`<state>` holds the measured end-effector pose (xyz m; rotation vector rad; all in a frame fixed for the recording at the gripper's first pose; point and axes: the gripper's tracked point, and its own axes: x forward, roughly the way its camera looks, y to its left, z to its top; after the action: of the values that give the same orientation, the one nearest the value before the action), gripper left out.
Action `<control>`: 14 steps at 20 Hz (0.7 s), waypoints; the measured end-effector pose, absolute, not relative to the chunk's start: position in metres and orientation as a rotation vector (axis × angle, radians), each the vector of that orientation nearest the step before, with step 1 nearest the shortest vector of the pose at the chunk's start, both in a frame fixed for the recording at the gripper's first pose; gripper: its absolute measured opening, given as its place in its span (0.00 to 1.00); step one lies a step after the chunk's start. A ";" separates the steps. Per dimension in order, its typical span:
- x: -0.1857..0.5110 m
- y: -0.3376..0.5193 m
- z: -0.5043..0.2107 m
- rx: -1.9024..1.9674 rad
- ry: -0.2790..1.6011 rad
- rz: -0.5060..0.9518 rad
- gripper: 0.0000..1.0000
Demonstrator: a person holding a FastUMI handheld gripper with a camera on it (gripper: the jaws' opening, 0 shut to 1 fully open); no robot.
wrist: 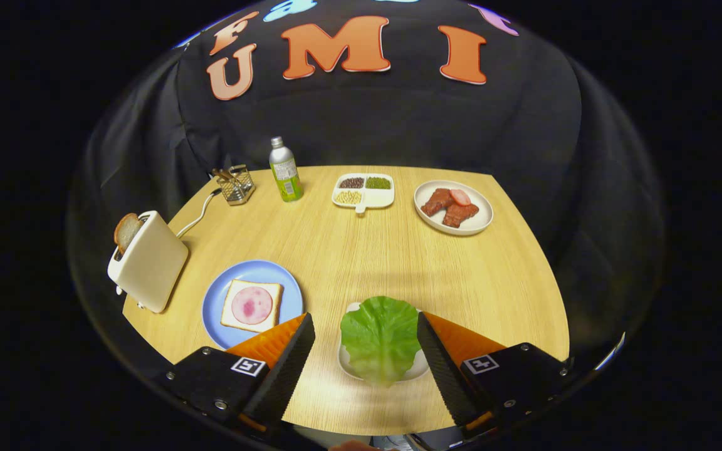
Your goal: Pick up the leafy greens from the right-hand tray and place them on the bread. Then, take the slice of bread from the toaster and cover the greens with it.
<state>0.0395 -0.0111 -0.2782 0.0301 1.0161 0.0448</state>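
Low over the near edge of the counter, seen from the gripper view: gripper with fingers spread wide apart, clamped on nothing. Left finger black-ribbed with an orange back, right finger likewise. Between them, closer to the right finger: greens, one broad green leaf, lying in a small white tray, leaf tip hanging over the tray's near rim. Right finger's tip just beside the leaf's edge; touching or not, cannot tell.

Just ahead of the left finger: blue plate, its near rim hidden behind that finger. On the plate: bread, a square white slice lying flat, topped with a round pink slice of ham.

Left of the plate, near the counter's edge: cream toaster, tilted in this lens, with a browned slice standing up out of its slot. Pale cord running from the toaster toward the back.

Farther back, in a row along the far side: wire basket, then silver-and-green bottle standing upright, then white divided dish with dark, green and pale fillings, then white round plate with red-brown meat pieces.
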 end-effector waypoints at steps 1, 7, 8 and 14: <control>0.038 -0.013 -0.286 0.023 1.044 0.047 0.99; 0.033 -0.023 -0.332 0.026 1.189 0.029 0.99; 0.033 -0.027 -0.339 0.024 1.208 0.020 0.99; 0.029 -0.036 -0.379 0.044 1.319 -0.009 0.99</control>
<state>0.0293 -0.0359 -0.3793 0.0440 1.3189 -0.0094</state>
